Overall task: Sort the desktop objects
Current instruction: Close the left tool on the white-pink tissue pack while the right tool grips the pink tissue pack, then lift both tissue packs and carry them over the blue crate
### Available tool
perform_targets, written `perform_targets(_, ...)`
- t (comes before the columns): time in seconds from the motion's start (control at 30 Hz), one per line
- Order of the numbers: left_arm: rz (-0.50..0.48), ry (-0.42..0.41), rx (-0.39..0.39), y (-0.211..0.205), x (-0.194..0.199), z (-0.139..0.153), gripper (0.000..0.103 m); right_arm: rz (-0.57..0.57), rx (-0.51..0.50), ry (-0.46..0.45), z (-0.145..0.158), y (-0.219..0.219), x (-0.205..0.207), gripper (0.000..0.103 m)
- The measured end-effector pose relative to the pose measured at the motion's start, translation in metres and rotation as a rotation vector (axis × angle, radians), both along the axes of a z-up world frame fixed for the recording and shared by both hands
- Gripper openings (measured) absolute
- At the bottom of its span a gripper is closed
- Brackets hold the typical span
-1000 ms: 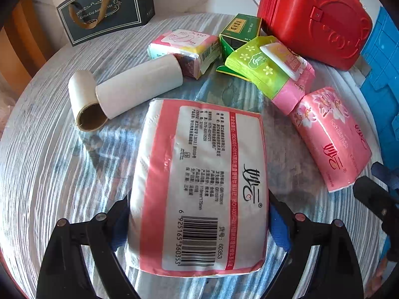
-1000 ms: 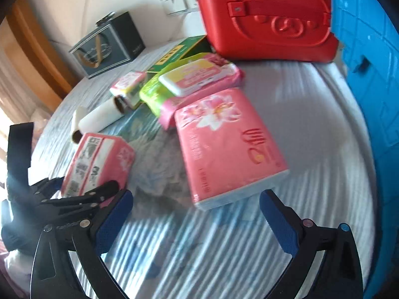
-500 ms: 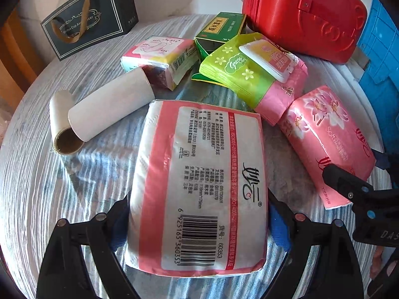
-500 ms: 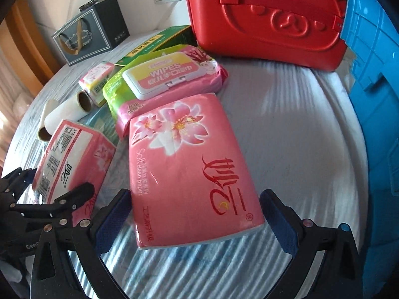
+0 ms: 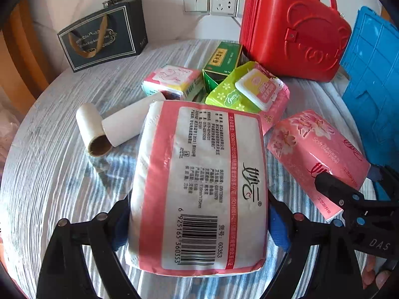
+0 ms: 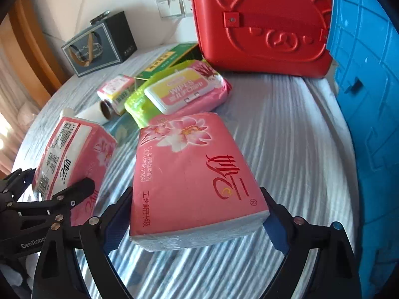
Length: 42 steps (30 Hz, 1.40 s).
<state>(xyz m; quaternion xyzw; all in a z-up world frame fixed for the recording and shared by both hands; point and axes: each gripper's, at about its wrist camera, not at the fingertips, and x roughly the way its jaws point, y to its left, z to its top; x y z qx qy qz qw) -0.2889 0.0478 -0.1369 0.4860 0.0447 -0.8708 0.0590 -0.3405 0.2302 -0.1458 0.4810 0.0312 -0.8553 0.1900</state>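
Striped cloth (image 5: 49,174) covers the round table. At left, the left gripper (image 5: 199,226) is angled downward, its pads pressed on a barcode-up tissue pack (image 5: 199,186). Two cardboard tubes (image 5: 117,127) lie beyond it. At right, the right gripper (image 6: 197,220) has just been closing and is clamped on a flowered tissue pack (image 6: 192,174), with one wipes pack (image 6: 184,92) and one red case (image 6: 264,22) behind

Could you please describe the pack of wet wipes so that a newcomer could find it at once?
Start at the red case at the back of the table. Just in front lies the wipes pack, leaning on a green pack. Only it has a hard yellow flip lid.
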Motion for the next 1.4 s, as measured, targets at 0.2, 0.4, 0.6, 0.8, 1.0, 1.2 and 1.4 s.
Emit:
perform_targets(0.2,-0.004,0.123,-0.011,-0.008,0.038,0.052,0.089,0.001,-0.024,0.158,0.066,-0.009,0.051,0.093)
perform_targets(0.4,-0.053,0.278,-0.024,-0.003,0.083,0.117,0.089,-0.029,-0.044,0.348,0.143,-0.008,0.116,0.093)
perform_targets(0.6,-0.146,0.419,-0.009,0.018,0.122,0.168,0.089,-0.126,-0.034,0.51,0.202,0.009,0.18,0.093)
perform_targets(0.8,-0.261,0.519,0.019,0.058,0.146,0.206,0.089,-0.247,0.004,0.632,0.247,0.045,0.236,0.093)
perform_targets(1.0,-0.343,0.596,0.036,0.113,0.159,0.237,0.089,-0.34,0.026,0.726,0.281,0.092,0.271,0.093)
perform_targets(1.2,-0.388,0.64,0.047,0.192,0.167,0.262,0.089,-0.415,0.028,0.8,0.298,0.165,0.291,0.093)
perform_targets(1.4,-0.419,0.658,0.017,0.288,0.172,0.28,0.089,-0.469,0.015,0.814,0.307,0.263,0.293,0.093)
